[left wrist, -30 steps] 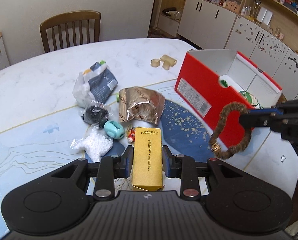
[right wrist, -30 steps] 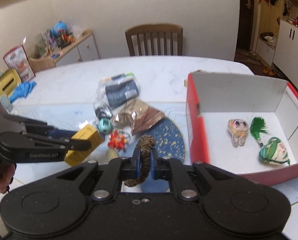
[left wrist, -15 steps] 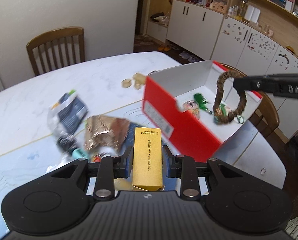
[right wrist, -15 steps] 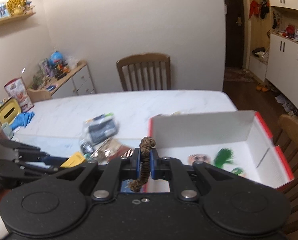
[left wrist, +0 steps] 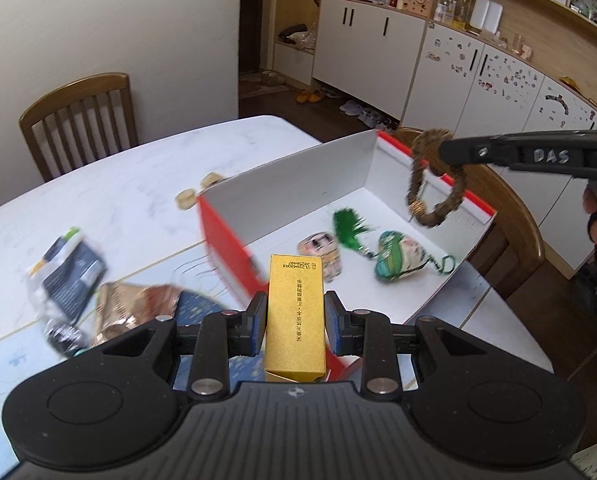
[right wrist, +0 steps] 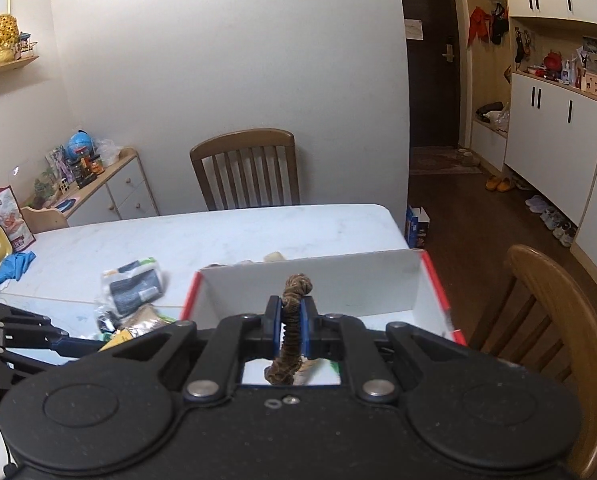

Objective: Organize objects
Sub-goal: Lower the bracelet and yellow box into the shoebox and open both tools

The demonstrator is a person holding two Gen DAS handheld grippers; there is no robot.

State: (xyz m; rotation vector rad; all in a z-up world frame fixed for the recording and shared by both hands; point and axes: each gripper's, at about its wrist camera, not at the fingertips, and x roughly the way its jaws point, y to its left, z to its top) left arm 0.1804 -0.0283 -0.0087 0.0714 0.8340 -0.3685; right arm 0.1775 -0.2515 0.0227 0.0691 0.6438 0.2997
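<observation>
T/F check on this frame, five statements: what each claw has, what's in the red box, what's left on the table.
1. The left claw is shut on a gold box. True.
2. The right claw is open, with nothing in it. False: it is shut on a brown rope ring.
3. The rope ring lies on the floor of the red box. False: it hangs from the claw above the box.
4. A green tassel lies inside the red box. True.
5. The table outside the box is bare. False: a dark packet and a crumpled foil bag lie there.
</observation>
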